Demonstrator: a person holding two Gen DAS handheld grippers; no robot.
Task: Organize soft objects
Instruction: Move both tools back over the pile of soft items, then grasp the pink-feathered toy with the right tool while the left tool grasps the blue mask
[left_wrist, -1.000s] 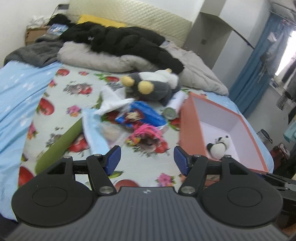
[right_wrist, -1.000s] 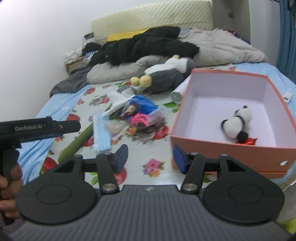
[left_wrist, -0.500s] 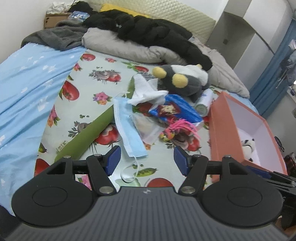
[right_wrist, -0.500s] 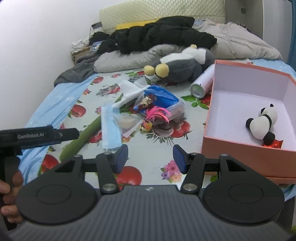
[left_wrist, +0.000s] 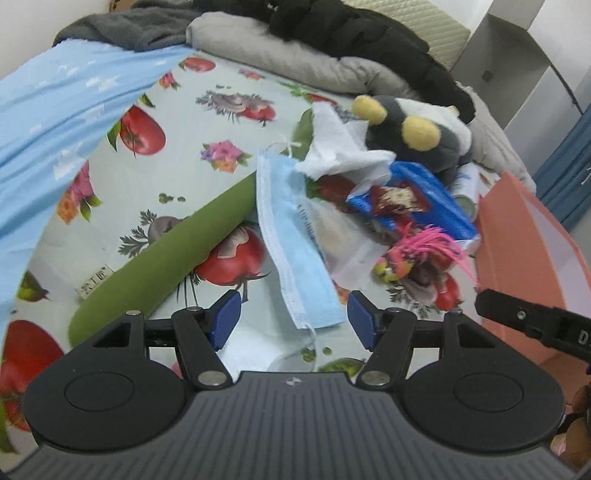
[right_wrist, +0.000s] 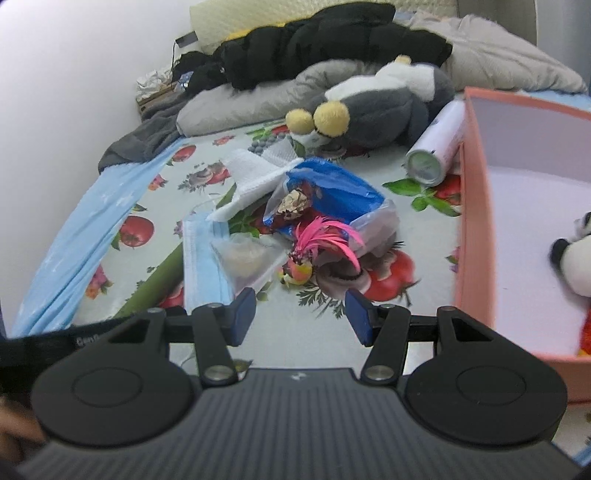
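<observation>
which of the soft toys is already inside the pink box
The small black-and-white panda plush lies inside the pink box. The large grey plush with yellow round ends and the pink-feathered toy lie outside it.

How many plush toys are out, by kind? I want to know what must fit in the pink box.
Panda plush, in the pink box: 1
Grey and white plush with yellow feet: 1
Pink-feathered bird toy: 1
Total: 3
</observation>
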